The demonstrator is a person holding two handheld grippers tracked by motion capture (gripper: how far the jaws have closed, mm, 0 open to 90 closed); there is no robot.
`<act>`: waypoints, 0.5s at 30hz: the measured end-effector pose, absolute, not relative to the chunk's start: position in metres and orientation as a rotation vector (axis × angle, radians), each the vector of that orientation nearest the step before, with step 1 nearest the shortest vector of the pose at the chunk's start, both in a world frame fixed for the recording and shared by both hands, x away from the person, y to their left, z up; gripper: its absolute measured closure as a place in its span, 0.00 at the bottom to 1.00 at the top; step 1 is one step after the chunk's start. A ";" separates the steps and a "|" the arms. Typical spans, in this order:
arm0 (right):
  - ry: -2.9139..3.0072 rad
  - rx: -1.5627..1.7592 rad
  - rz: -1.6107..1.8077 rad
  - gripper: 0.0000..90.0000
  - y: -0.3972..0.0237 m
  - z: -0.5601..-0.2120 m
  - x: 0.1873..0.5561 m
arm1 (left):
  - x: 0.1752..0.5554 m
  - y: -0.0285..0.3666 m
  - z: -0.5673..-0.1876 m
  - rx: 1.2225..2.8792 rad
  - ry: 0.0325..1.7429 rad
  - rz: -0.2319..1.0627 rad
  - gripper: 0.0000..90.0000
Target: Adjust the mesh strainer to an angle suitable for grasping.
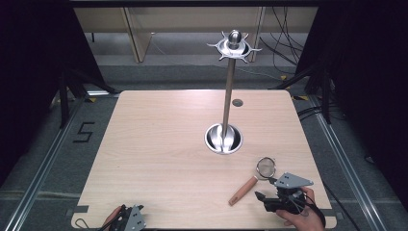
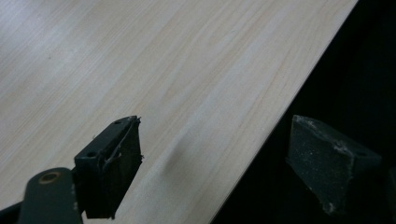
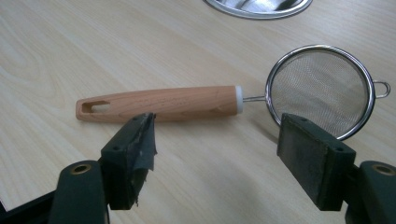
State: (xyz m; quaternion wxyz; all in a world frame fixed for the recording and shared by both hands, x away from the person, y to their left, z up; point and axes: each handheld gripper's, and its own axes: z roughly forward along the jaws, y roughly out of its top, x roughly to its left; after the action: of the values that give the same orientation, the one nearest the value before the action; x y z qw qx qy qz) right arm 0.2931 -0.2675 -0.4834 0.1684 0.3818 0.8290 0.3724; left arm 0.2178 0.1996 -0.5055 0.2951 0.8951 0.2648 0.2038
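A small mesh strainer [image 1: 265, 167] with a wooden handle [image 1: 243, 190] lies flat on the table at the front right. In the right gripper view its handle [image 3: 163, 104] runs across just beyond the jaws and its mesh bowl [image 3: 321, 88] sits to the right. My right gripper [image 1: 265, 197] hovers just in front of the strainer, open, with nothing between its jaws [image 3: 217, 154]. My left gripper [image 1: 126, 219] rests at the table's front left edge. Its jaws stand open and empty [image 2: 215, 165], over the table's edge.
A tall metal stand [image 1: 228, 94] rises from a round steel base [image 1: 223, 138] at the table's middle right, topped by a ring of hooks [image 1: 234, 47]. A small grey cap [image 1: 237, 102] is set into the tabletop behind it. The base's rim [image 3: 259, 7] shows beyond the strainer.
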 end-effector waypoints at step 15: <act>2.391 1.051 1.193 0.31 -0.263 -0.483 0.296 | 0.218 0.200 -0.505 2.385 0.700 0.532 0.19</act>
State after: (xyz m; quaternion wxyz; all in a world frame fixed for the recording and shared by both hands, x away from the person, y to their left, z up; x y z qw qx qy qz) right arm 0.2955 -0.2625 -0.4831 0.1350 0.3626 0.8252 0.4116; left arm 0.2180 0.2002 -0.5053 0.2952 0.8965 0.2631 0.1998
